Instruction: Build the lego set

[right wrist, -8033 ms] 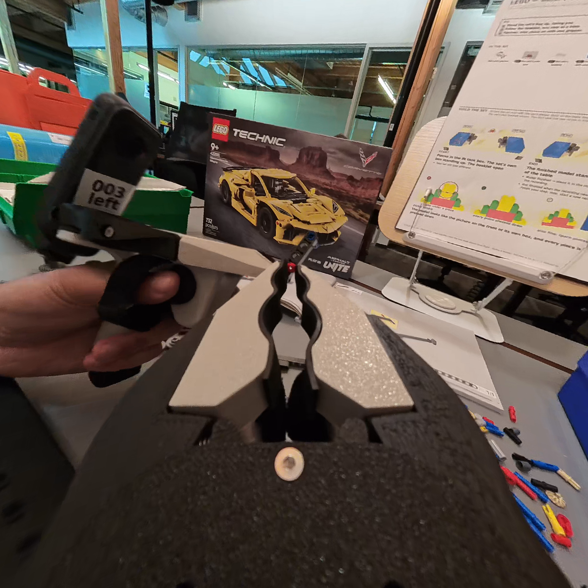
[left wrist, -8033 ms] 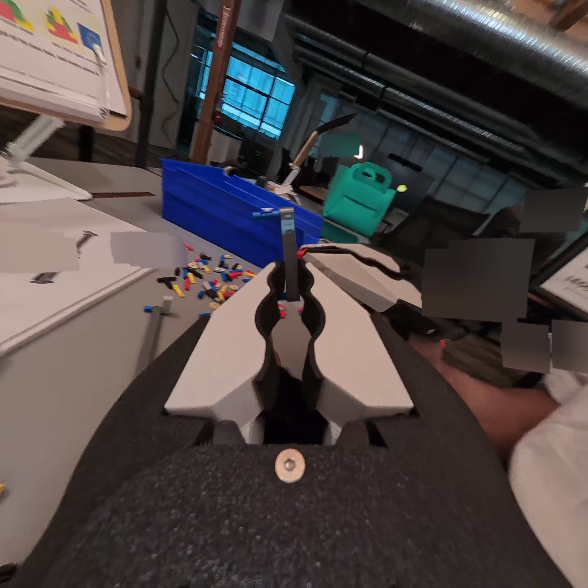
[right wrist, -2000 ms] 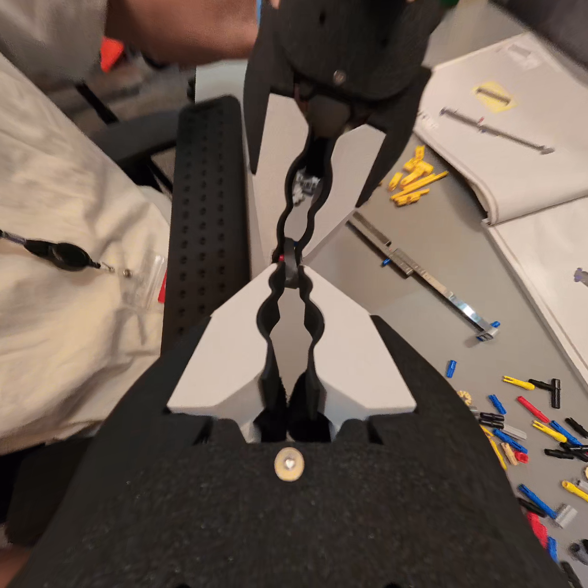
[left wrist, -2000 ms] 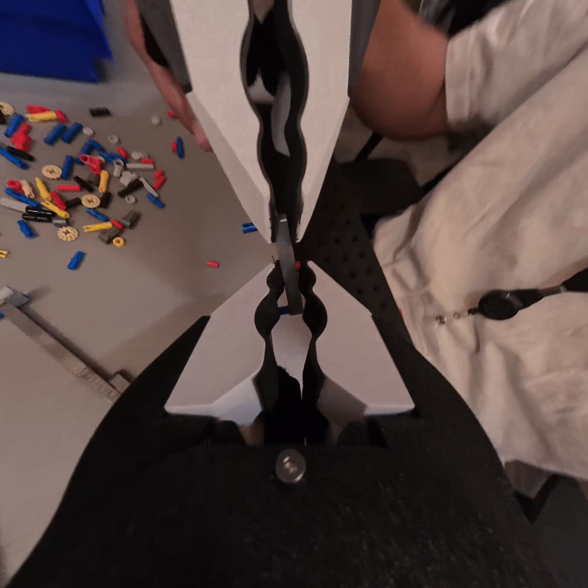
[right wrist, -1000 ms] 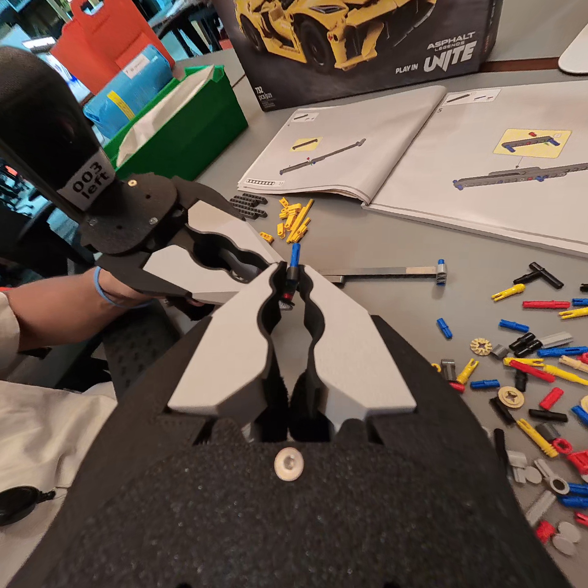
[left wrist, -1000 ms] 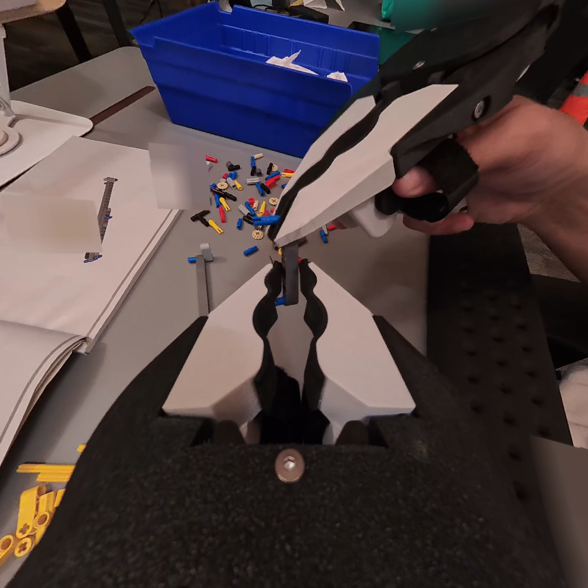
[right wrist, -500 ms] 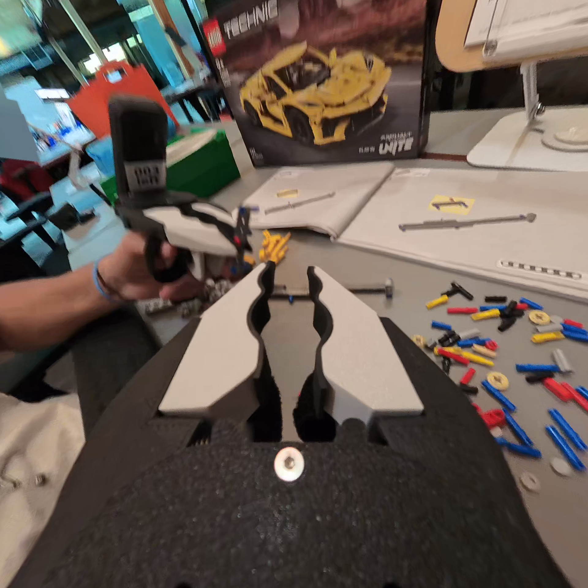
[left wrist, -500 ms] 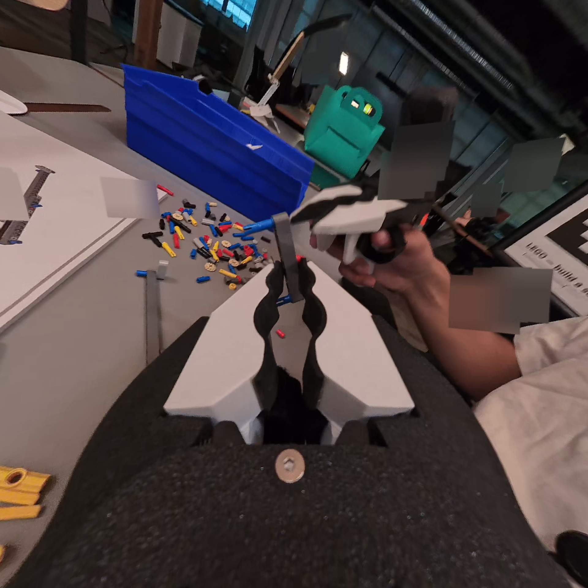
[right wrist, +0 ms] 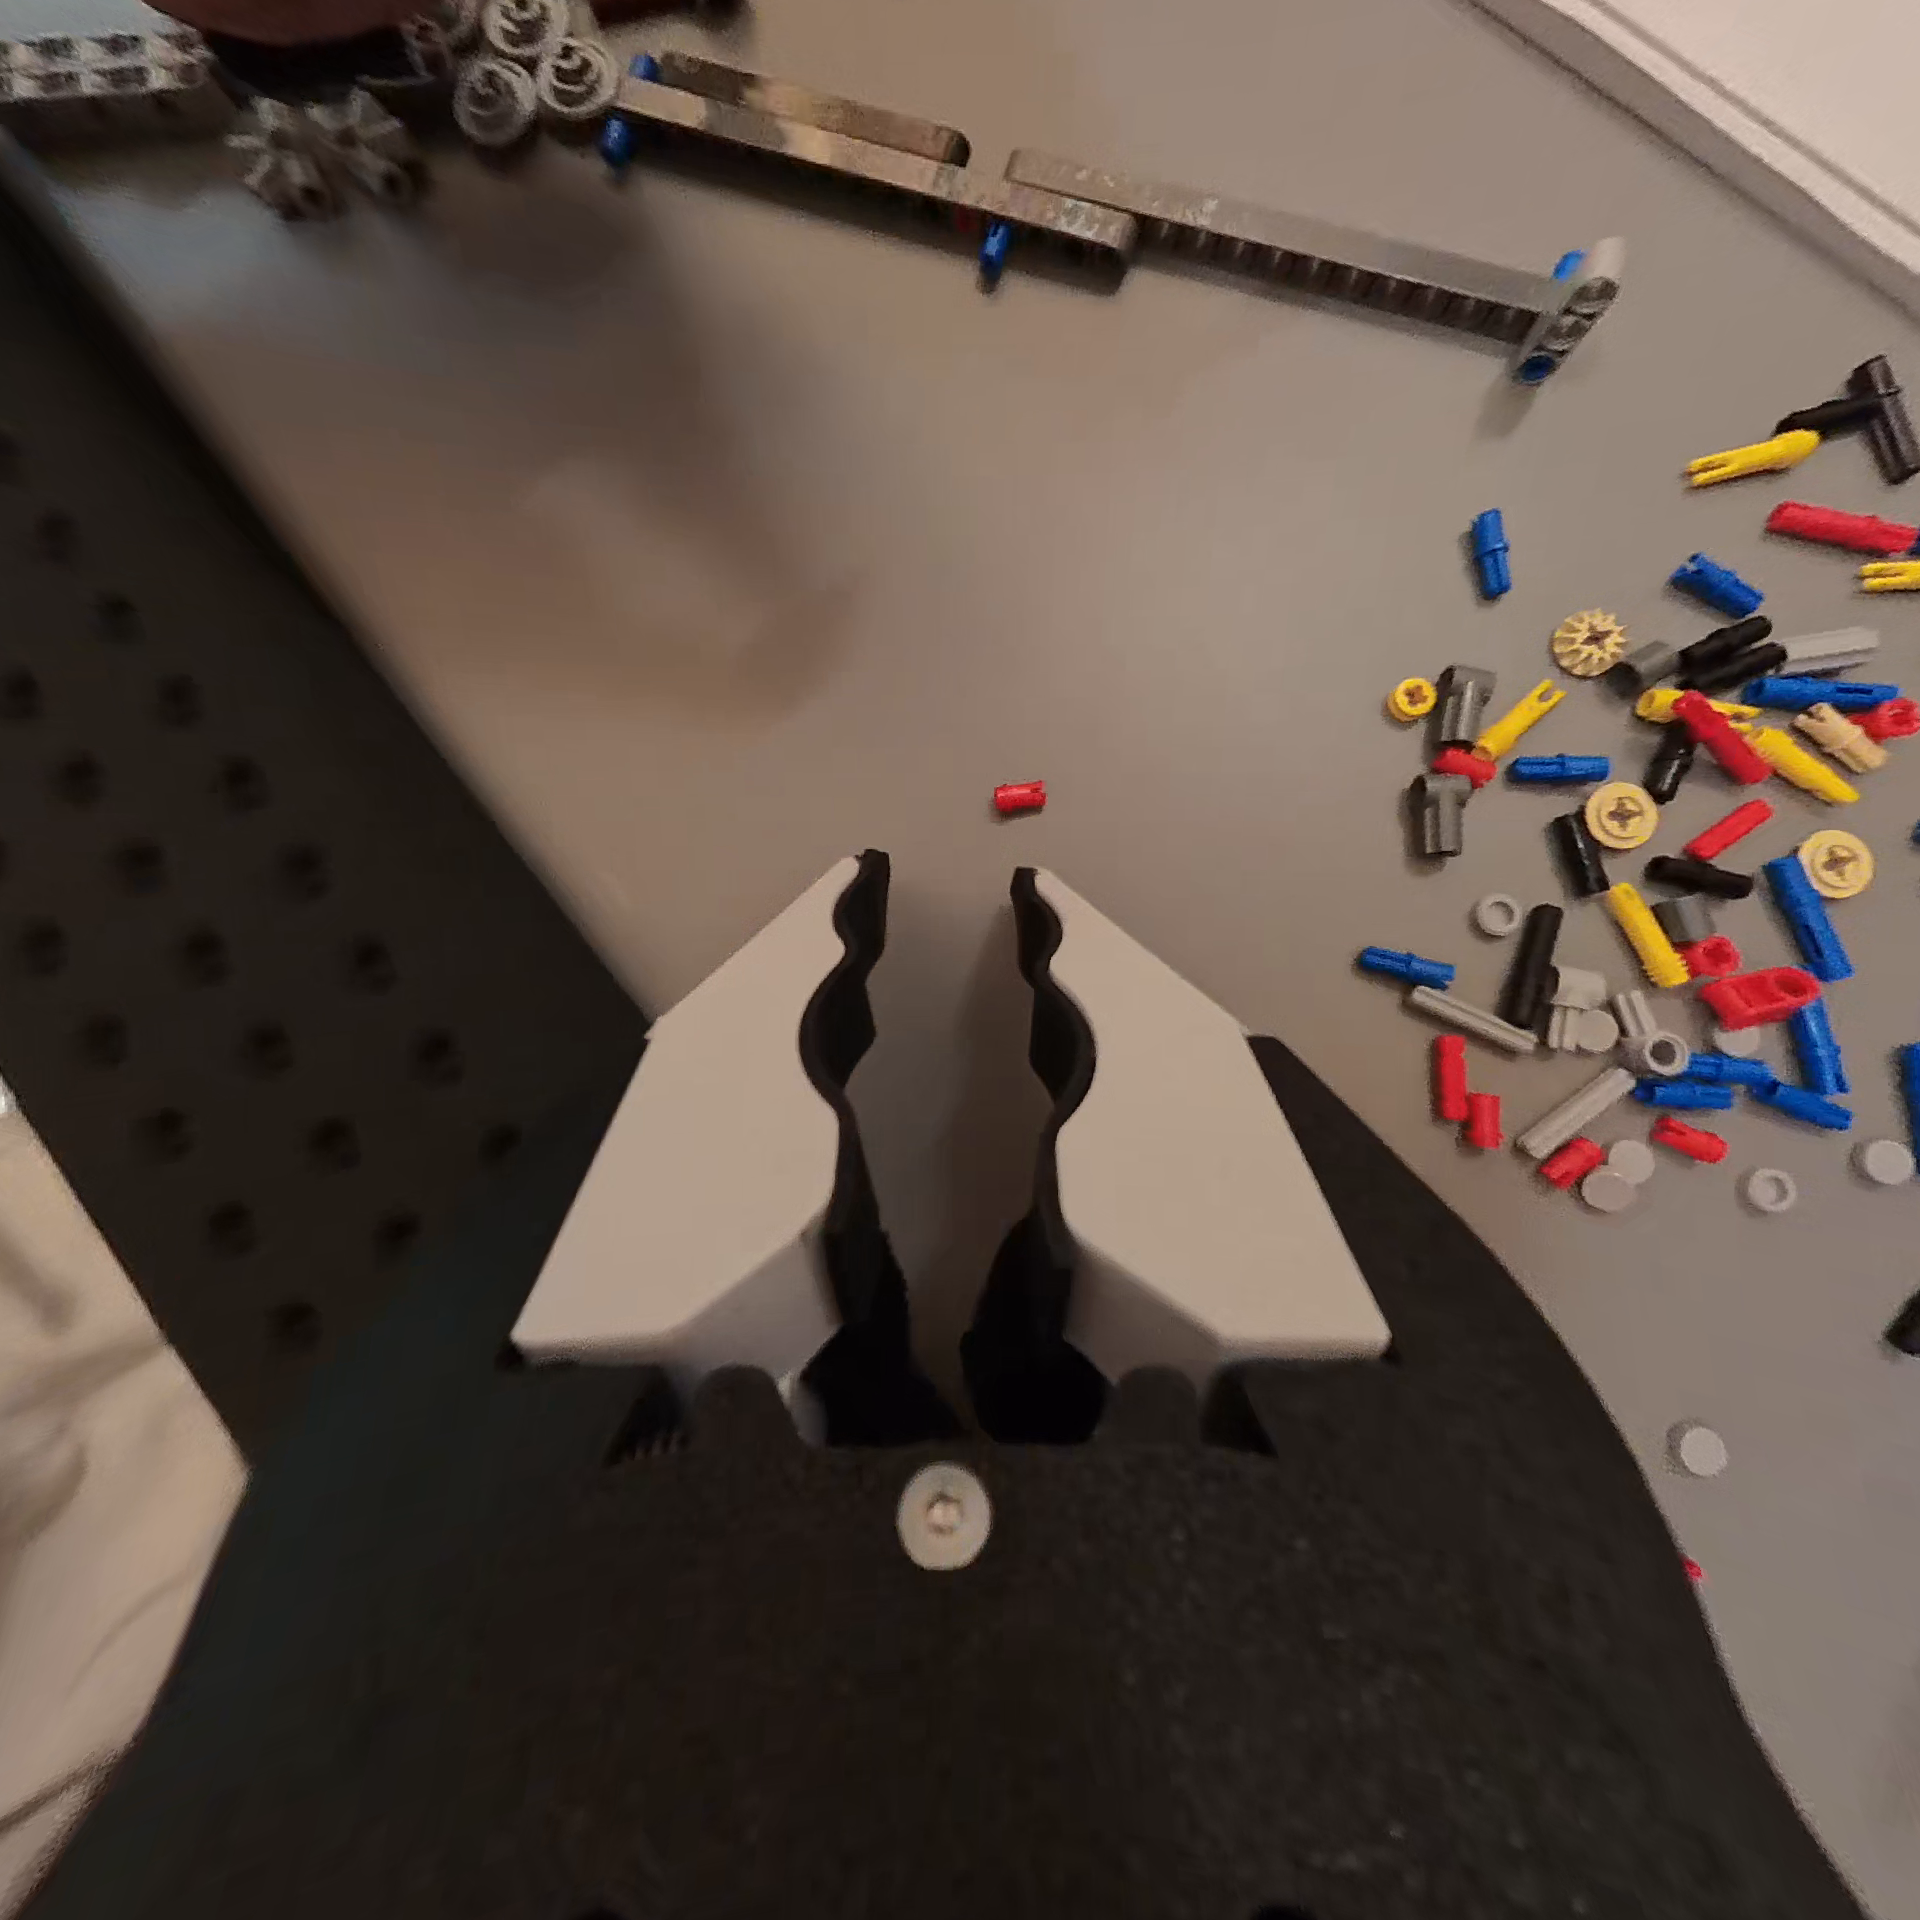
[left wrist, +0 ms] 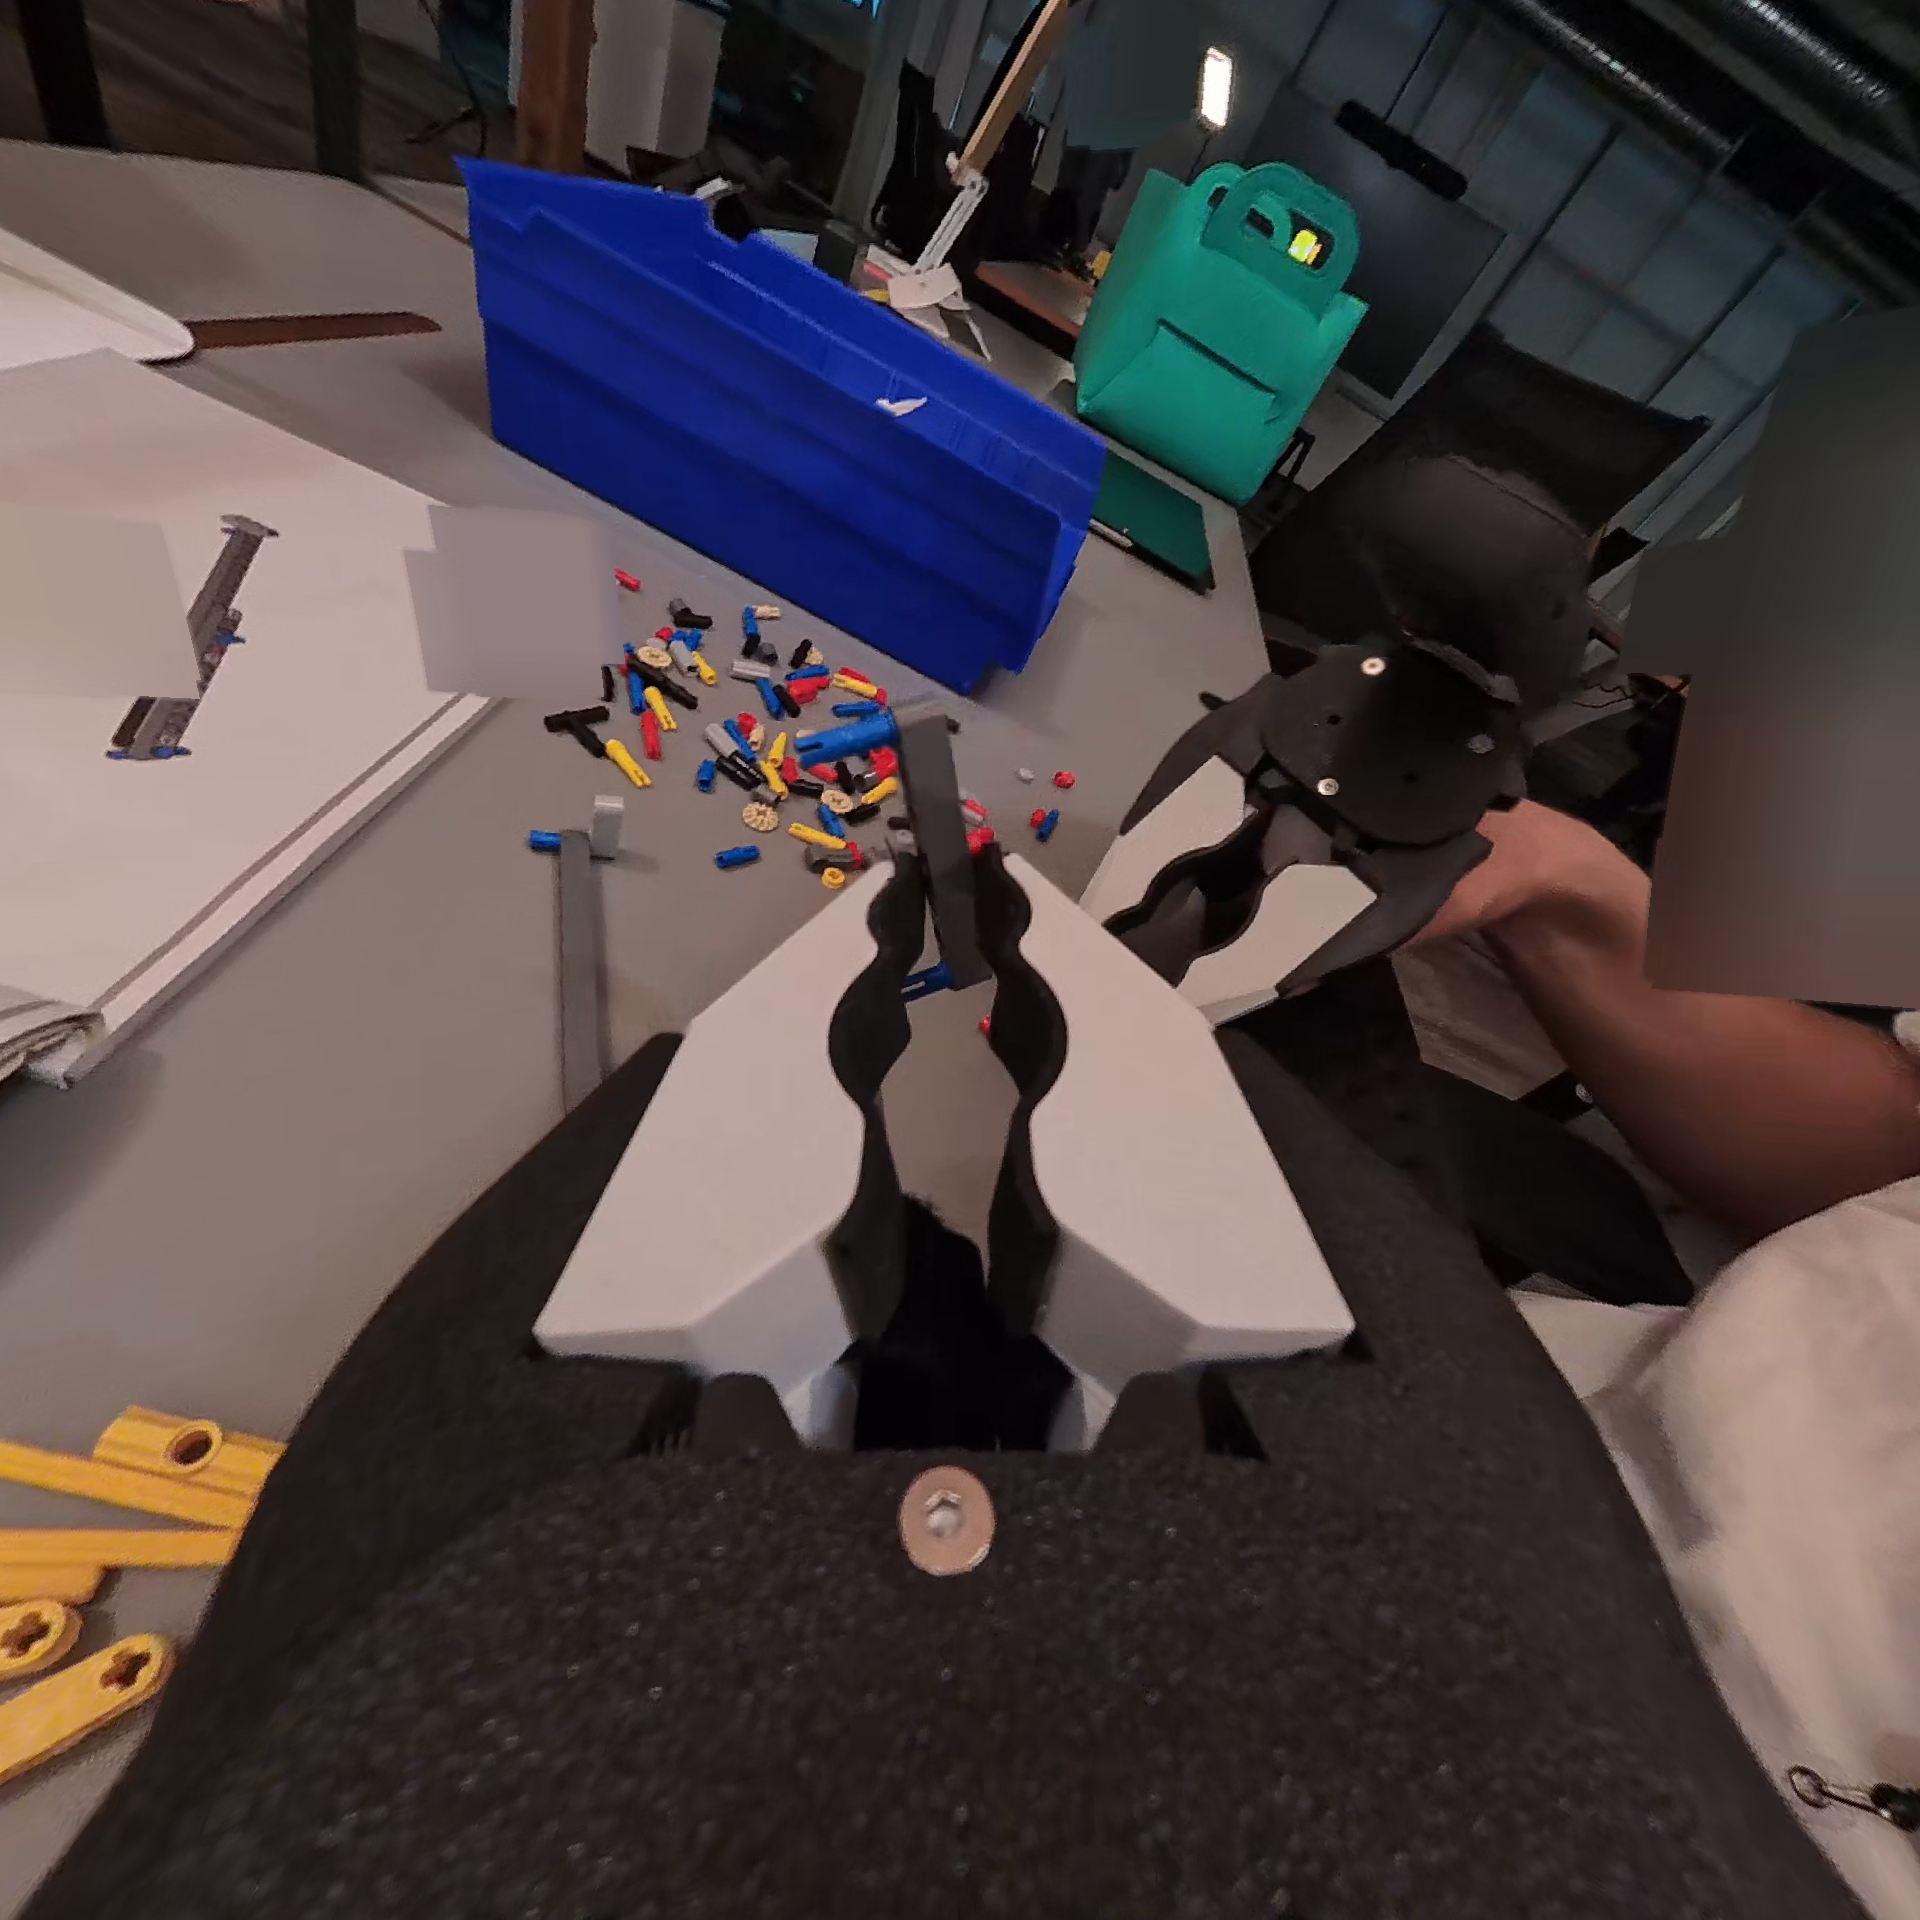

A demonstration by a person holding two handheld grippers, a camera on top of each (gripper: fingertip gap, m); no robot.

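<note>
My left gripper [left wrist: 948, 883] is shut on a dark grey beam [left wrist: 938, 821] and holds it upright above the table. A blue pin [left wrist: 847, 738] sticks out sideways from the beam's top, and another blue bit [left wrist: 925, 977] shows lower between the fingers. My right gripper [right wrist: 948, 868] is open and empty, pointing down at the grey table. A small red pin [right wrist: 1018, 797] lies just beyond its tips. In the left wrist view the right gripper [left wrist: 1169, 956] is to the right of the held beam, apart from it.
A long grey beam assembly [right wrist: 1091, 218] with blue pins lies farther off; it also shows in the left wrist view [left wrist: 580, 935]. A pile of small coloured pieces [right wrist: 1714, 831] lies right. A blue bin [left wrist: 769, 436], open booklet [left wrist: 208, 675], yellow beams [left wrist: 104, 1507], black perforated mat [right wrist: 208, 831]. Left tips to right tips: about 12 cm.
My right gripper has let go of the blue pin, opened, pulled away from the left gripper's beam and tipped down toward the table. The left gripper still holds the beam.
</note>
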